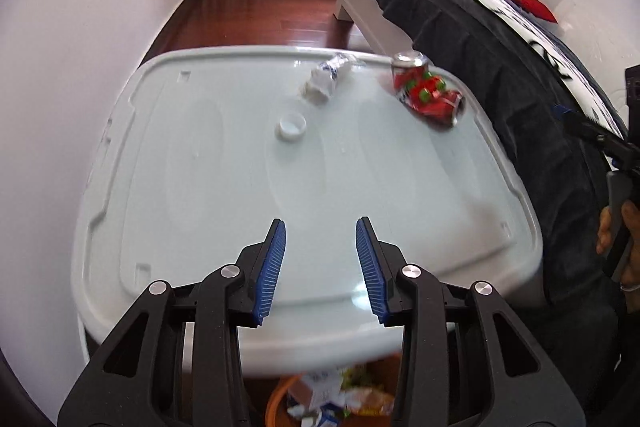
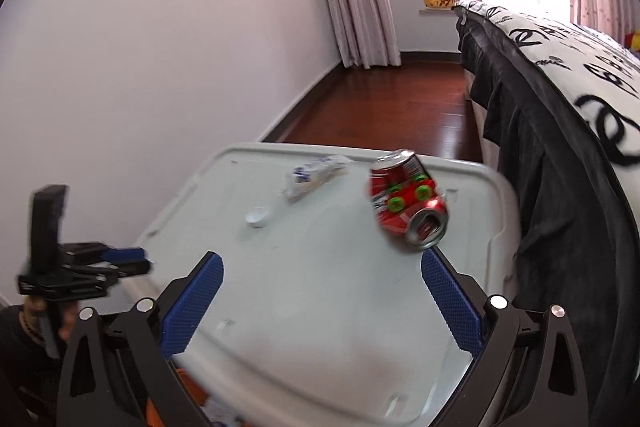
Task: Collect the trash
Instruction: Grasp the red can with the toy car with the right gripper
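Note:
Two crushed red drink cans [image 1: 428, 93] [image 2: 406, 199] lie together at the far right of a white plastic lid [image 1: 304, 195] [image 2: 320, 287]. A crumpled white and blue wrapper [image 1: 326, 79] [image 2: 314, 175] lies at the far middle, with a small white bottle cap [image 1: 292, 125] [image 2: 258, 217] in front of it. My left gripper [image 1: 321, 227] [image 2: 142, 261] hovers over the lid's near part, open, nothing between its blue pads. My right gripper [image 2: 322, 259] stands wide open over the lid, its right fingertip just short of the cans, not touching them.
An orange bin [image 1: 280, 399] holding several pieces of trash sits below the lid's near edge. A bed with a dark skirt [image 1: 500, 99] [image 2: 560, 187] runs along the right, a white wall [image 2: 140, 87] along the left. A hand [image 1: 610, 231] grips the right handle.

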Motion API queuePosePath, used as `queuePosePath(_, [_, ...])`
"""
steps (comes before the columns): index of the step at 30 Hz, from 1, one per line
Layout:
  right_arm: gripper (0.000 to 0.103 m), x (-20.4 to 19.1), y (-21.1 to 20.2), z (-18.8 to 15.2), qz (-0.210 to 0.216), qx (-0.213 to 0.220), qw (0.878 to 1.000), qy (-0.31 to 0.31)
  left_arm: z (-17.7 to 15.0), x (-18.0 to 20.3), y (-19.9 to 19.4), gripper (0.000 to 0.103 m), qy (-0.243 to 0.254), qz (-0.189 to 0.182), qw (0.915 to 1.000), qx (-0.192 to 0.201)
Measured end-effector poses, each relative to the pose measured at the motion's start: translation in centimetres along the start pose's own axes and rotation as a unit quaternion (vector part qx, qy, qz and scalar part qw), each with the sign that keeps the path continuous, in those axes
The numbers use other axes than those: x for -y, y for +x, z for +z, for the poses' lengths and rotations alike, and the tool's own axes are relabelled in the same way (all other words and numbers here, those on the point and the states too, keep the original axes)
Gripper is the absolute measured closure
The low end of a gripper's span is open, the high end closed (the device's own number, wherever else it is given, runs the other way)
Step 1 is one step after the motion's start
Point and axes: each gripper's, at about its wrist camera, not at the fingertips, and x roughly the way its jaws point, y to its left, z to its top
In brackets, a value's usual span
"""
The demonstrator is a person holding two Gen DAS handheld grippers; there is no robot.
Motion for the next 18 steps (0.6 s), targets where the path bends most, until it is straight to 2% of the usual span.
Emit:
queuePosePath(5, [0.005,2.9,5.2,3.3,-0.024,-0.038,0.999,-0.012,1.9,-0.5,1.7,0.066,-0.002,0.008,0.9999,0.013])
queuePosePath(7, [0.005,3.6,7.6,4.3,-0.02,-0.064,0.997,-0.027,2.1,-0.7,2.2,0.066,0.002,0.011,0.9998,0.017])
queuePosePath(11, [0.005,5.0,12.5,5.2,-0.042,-0.119,0.99,-0.056,2.6,-0.9,3.1,0.066,0.007,0.01,0.9996,0.025])
queuePosePath(18, [0.005,5.9,16.9,5.8,-0.068,-0.145,0.984,-0.081,5.1,-1.0,5.0,0.066,0.047,0.035,0.9977,0.033])
